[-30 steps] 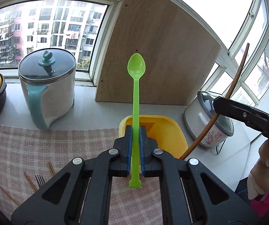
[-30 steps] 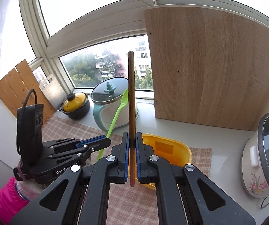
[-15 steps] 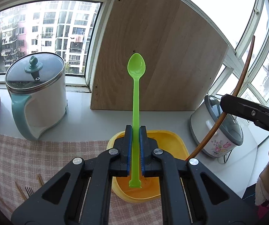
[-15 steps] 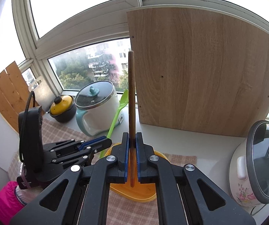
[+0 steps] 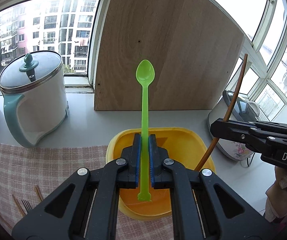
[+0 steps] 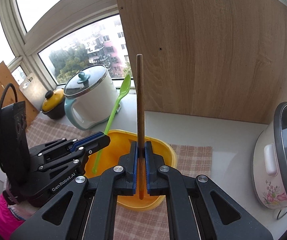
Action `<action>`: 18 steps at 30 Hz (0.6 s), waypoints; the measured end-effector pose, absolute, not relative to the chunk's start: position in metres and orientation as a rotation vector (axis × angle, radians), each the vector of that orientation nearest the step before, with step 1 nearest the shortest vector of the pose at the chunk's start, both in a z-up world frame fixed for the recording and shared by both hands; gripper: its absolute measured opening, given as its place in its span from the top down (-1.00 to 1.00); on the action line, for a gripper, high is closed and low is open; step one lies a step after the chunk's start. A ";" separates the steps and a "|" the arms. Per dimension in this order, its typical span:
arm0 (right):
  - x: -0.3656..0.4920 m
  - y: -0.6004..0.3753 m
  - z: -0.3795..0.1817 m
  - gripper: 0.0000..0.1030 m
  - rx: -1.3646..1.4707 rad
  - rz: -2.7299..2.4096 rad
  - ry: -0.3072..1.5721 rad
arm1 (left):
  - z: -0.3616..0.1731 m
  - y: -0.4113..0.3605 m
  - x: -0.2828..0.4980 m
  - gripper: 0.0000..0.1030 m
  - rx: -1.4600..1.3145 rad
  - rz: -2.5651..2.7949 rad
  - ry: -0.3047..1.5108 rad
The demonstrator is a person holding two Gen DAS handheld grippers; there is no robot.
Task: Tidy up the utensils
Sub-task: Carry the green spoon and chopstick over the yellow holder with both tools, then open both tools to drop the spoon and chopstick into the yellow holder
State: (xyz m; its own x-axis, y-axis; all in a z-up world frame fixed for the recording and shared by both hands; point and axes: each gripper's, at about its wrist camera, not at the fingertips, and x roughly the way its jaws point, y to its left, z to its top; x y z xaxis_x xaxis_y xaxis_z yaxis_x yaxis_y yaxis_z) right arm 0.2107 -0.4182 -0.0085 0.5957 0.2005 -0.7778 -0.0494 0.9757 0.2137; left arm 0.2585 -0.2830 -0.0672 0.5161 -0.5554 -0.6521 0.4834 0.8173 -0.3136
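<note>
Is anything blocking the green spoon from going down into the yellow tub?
Nothing visible. The green spoon, clamped in the left gripper, hangs right over the open yellow tub. The brown chopstick in the right gripper comes down alongside it, apart from the spoon.

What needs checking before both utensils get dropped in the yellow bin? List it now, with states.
1. Left claw clamped on the long green plastic spoon: ok.
2. Right claw clamped on the thin brown wooden chopstick: ok.
3. Spoon's handle end over the square yellow plastic bin: ok.
4. Chopstick's lower tip over the bin: ok.
5. Bin free of other utensils: cannot tell, the claws hide part of the floor.
6. Utensils touching the bin floor: cannot tell.
</note>
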 end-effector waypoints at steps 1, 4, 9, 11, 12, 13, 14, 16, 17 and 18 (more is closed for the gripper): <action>0.211 -0.419 -0.011 0.91 0.179 0.146 0.927 | -0.067 -0.283 0.257 0.90 -0.093 -0.628 0.817; 0.209 -0.419 -0.017 0.91 0.175 0.147 0.938 | -0.064 -0.284 0.253 0.90 -0.085 -0.634 0.813; 0.206 -0.421 -0.026 0.90 0.175 0.134 0.958 | -0.076 -0.288 0.252 0.90 -0.064 -0.627 0.876; 0.204 -0.422 -0.027 0.90 0.178 0.129 0.959 | -0.080 -0.288 0.250 0.90 -0.054 -0.627 0.887; 0.204 -0.422 -0.027 0.90 0.177 0.127 0.959 | -0.081 -0.288 0.249 0.90 -0.050 -0.630 0.886; 0.203 -0.421 -0.028 0.90 0.175 0.126 0.959 | -0.081 -0.287 0.248 0.90 -0.049 -0.634 0.885; 0.202 -0.421 -0.028 0.90 0.173 0.126 0.960 | -0.081 -0.288 0.248 0.89 -0.049 -0.633 0.893; 0.202 -0.421 -0.030 0.90 0.166 0.121 0.966 | -0.081 -0.288 0.248 0.72 -0.052 -0.637 0.911; 0.202 -0.420 -0.031 0.90 0.164 0.118 0.972 | -0.080 -0.289 0.248 0.65 -0.052 -0.637 0.907; 0.202 -0.420 -0.033 0.90 0.165 0.118 0.977 | -0.079 -0.289 0.247 0.55 -0.047 -0.635 0.901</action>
State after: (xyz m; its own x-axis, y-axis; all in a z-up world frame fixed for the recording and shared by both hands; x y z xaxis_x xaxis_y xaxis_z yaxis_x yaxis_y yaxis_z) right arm 0.2021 -0.4197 -0.0326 0.5545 0.1736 -0.8139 -0.0254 0.9811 0.1919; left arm 0.2469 -0.2891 -0.0787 0.4517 -0.5328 -0.7156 0.4946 0.8171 -0.2961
